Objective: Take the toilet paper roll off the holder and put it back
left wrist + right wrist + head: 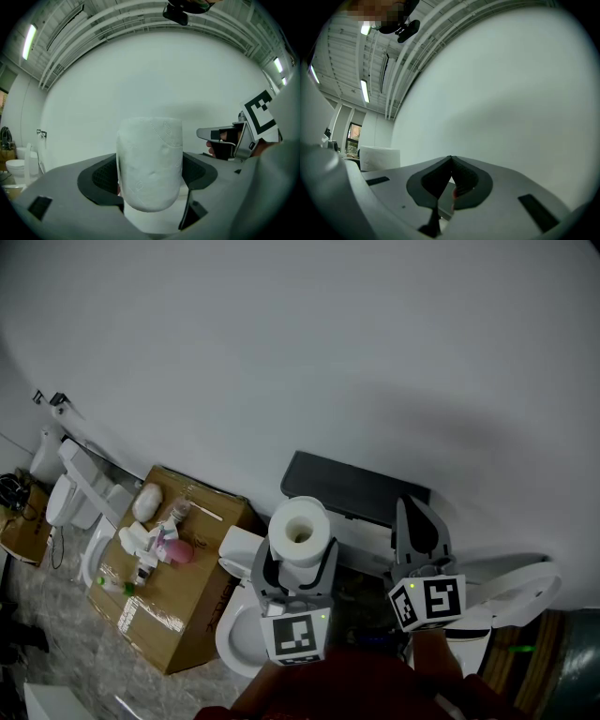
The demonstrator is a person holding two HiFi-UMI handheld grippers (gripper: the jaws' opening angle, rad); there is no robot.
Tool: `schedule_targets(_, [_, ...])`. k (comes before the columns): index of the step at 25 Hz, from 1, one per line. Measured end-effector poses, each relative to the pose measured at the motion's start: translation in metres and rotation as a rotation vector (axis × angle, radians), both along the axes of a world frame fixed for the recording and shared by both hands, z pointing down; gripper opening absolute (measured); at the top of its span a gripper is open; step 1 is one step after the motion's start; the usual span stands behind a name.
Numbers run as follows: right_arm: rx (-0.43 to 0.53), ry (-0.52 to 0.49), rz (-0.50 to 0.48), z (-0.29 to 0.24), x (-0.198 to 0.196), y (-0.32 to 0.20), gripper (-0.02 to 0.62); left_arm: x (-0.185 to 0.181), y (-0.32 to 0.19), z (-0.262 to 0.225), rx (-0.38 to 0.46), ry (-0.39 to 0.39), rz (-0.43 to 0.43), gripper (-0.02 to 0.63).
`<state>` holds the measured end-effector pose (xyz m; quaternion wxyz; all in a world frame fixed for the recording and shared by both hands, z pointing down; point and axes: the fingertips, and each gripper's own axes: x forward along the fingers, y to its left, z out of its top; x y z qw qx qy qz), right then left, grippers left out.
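Head view with both gripper views. The left tongs [298, 559] [149, 176] are clamping the toilet paper roll [300, 531] [150, 161] by its sides, one jaw pressing on each flank. The roll is off the holder and is riding free between the jaws. Its long axis is standing upright, crosswise to the reach of the tongs, and its core hole is facing up toward the head camera.

The right tongs [415, 521] [451, 176] are pressed together with nothing between them, and are hanging just right of the left tongs.

A dark flat bracket [352, 486], judged to be the holder, is sitting on the wall ahead of both tongs. It lies forward and to the right of the roll. The tips of the right tongs are lying nearer to it in the head view, but the left tongs are carrying the load.

The return is therefore turning on one relation: the roll is lying behind and left of the bracket, so the left tongs are likely needing a forward-right travel. Whether the upright axis suits the mount cannot be told, since no peg or bar is showing.
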<state>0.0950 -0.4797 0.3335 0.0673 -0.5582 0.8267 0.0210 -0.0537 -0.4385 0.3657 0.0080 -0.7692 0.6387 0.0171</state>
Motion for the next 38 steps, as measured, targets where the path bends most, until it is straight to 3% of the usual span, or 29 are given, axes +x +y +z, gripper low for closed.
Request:
schedule_targets(15, [0.007, -0.009, 0.015, -0.003, 0.013, 0.005, 0.009, 0.003, -0.030, -0.059, 0.114, -0.024, -0.002, 0.424])
schedule_targets(21, [0.011, -0.010, 0.018, -0.005, 0.017, 0.005, 0.009, 0.004, -0.062, -0.069, 0.117, -0.038, 0.003, 0.423])
schedule_targets(27, [0.007, -0.013, 0.024, -0.003, 0.020, 0.006, 0.009, 0.007, -0.098, -0.063, 0.103, -0.029, 0.004, 0.423])
schedule_targets(38, [-0.003, -0.008, 0.053, 0.002, 0.030, 0.001, 0.009, 0.003, -0.134, -0.010, 0.035, -0.063, -0.035, 0.423])
